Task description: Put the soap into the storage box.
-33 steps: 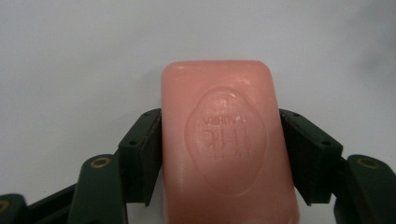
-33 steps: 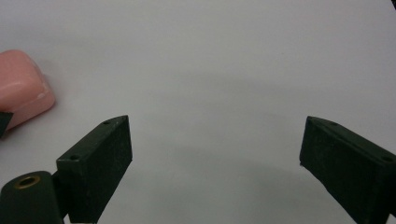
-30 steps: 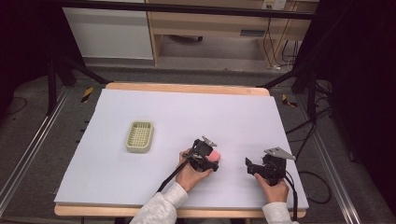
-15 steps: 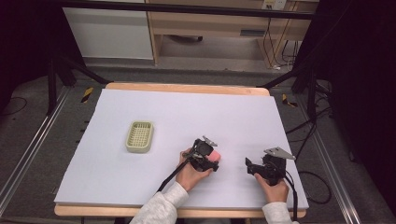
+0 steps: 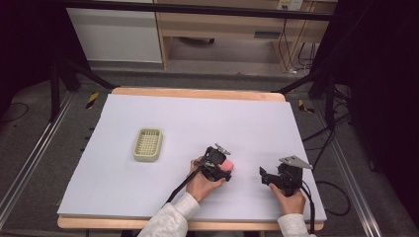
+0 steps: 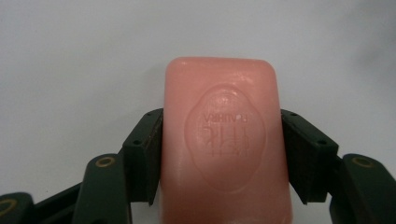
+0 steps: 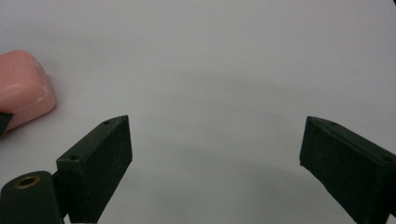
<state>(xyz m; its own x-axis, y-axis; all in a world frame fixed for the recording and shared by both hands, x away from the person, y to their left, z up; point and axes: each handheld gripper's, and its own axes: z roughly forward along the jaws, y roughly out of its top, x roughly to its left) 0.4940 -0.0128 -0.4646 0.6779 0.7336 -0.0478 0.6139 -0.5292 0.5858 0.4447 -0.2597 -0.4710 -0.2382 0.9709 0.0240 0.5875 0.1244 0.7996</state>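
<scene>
While the right gripper (image 5: 269,177) rests near the table's (image 5: 247,118) near right edge with jaws wide apart, the left gripper (image 5: 221,168) clamps the pink soap bar (image 6: 223,140) across its width, long axis along the jaws; the green soap dish (image 5: 147,144) lies farther left.

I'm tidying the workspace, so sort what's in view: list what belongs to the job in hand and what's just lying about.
Part of the job:
- pink soap bar, clamped in the left gripper
- soap dish, likely where it goes

Lying about:
- right gripper, open, holding nothing
- cables beside the table
</scene>
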